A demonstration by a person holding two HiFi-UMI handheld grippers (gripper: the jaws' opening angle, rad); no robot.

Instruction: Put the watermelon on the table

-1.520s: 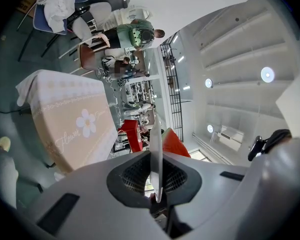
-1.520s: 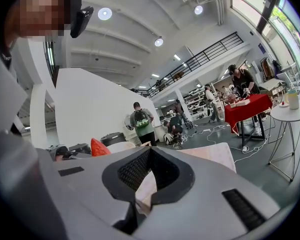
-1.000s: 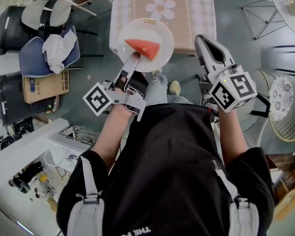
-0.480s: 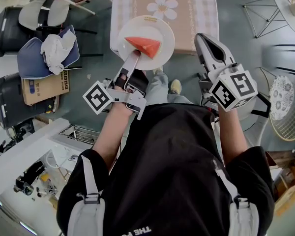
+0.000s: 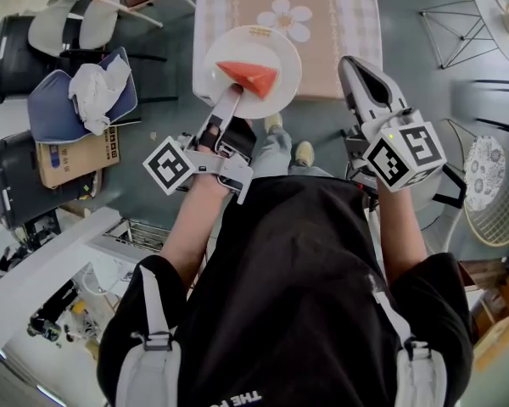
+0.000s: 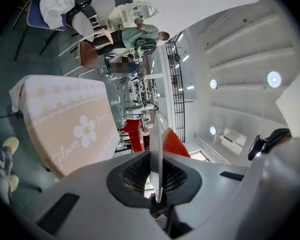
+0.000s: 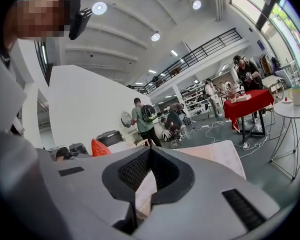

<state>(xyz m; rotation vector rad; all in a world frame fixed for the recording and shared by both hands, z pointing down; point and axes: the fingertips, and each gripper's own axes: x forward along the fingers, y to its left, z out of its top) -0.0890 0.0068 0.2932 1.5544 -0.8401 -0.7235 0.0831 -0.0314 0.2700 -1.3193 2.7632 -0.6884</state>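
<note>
One wedge of watermelon (image 5: 248,76) is seen lying red side up on a white plate (image 5: 276,53). The plate is carried in the air at the near end of the tabletop (image 5: 322,19), and its far rim overlaps that end in the head view. How high it hangs above the cloth cannot be told. The near rim of the plate is pinched by the left tongs (image 5: 231,96), which are closed almost fully on it. In the left gripper view the thin white edge is seen standing between the two dark pads (image 6: 177,176), with the red wedge showing beyond. The right tongs (image 5: 362,75) are held beside the plate and well apart from it; their jaws are brought together and nothing is gripped in them. The tabletop is covered by a beige checked cloth with a flower printed on it.

The step in hand is judged to be the carry to the tabletop, and the setting-down is not yet done. For the next move the plate has to be brought further forward, until its whole base is above the cloth. Because it is held by one rim only, it has to be kept level so that the wedge is not tipped off. It is then to be lowered until it rests flat, and only after that are the left tongs to be opened and drawn back off the rim
</note>
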